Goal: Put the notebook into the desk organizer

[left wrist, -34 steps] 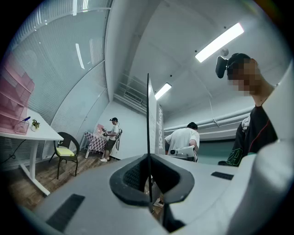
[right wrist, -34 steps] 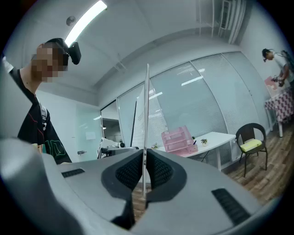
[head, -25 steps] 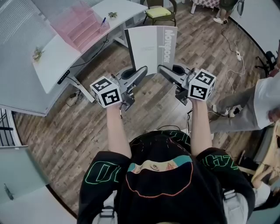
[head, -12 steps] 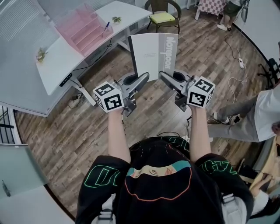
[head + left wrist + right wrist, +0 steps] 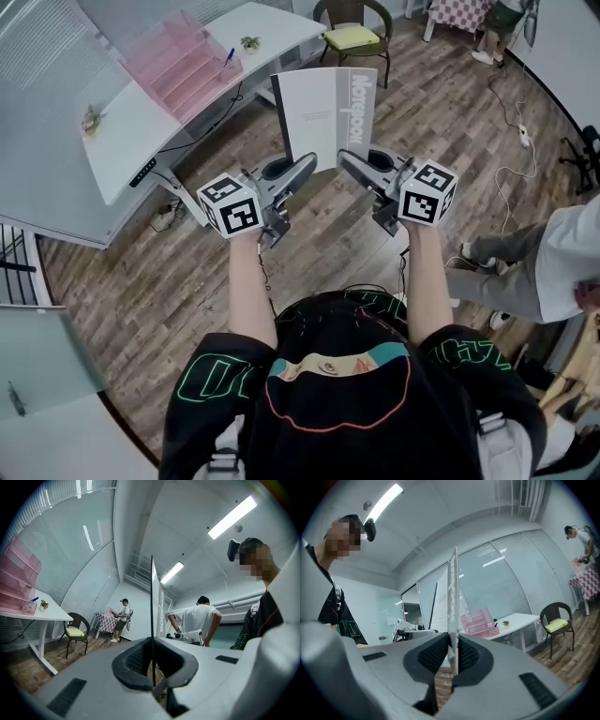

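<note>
Two claws are clenching on one notebook [image 5: 319,108]: the left claw [image 5: 312,161] is pinching its lower left edge, and the right claw [image 5: 343,157] is pinching its lower right edge, under the grey title band. The notebook is standing upright between them, its pale cover facing the person, and is hanging over the wooden floor [image 5: 141,281]. At the far left, the pink desk organizer [image 5: 178,61] is sitting on the white worktop [image 5: 122,155], well apart from the notebook. A chair [image 5: 349,36] with a yellow-green cushion is standing beyond the notebook. At the right edge, another person [image 5: 553,262] in a white shirt is standing.
</note>
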The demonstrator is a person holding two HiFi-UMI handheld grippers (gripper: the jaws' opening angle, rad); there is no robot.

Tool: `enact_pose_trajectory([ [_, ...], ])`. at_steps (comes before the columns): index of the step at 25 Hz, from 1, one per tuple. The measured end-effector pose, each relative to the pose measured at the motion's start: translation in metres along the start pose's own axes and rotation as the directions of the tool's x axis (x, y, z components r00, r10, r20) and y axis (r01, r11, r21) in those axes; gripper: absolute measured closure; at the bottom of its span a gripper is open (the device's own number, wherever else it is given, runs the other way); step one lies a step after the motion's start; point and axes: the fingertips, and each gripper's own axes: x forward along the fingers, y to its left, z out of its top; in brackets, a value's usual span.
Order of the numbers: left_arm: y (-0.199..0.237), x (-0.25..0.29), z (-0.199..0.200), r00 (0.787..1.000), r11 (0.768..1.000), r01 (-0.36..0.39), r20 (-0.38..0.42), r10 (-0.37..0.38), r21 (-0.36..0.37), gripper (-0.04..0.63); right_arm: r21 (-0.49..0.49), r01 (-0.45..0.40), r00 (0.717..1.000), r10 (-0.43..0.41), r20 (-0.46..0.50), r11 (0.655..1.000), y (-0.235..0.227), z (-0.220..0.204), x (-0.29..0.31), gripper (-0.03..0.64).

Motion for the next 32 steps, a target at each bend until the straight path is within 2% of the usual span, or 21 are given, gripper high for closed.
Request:
enact_pose_trajectory([
  [6, -0.006, 0.01, 0.002, 1.0, 1.0, -0.009, 0.009, 0.009, 0.002, 0.591, 0.025, 0.004, 0.999, -0.005, 0.034, 1.0, -0.004, 0.006, -0.01, 0.601],
  [20, 0.003, 0.024, 0.0, 1.0, 1.0, -0.001, -0.002, 0.001, 0.011, 0.591, 0.016, 0.029, 0.998, -0.03, 0.059, 0.999, -0.02, 0.005, -0.014, 0.601],
  [25, 0.01, 0.028, -0.006, 1.0, 0.999, 0.015, -0.009, -0.015, 0.038, 0.591, -0.002, 0.037, 0.996, -0.037, 0.078, 0.999, -0.028, -0.001, -0.014, 0.601],
  [28, 0.032, 0.033, -0.002, 1.0, 0.999, 0.024, 0.002, -0.024, 0.036, 0.591, -0.009, 0.055, 0.996, -0.054, 0.076, 0.998, -0.045, -0.001, -0.001, 0.601],
  [32, 0.102, 0.043, 0.025, 1.0, 1.0, 0.024, 0.002, -0.024, 0.007, 0.591, 0.013, 0.075, 0.996, -0.075, 0.057, 0.997, -0.097, 0.012, 0.051, 0.601],
])
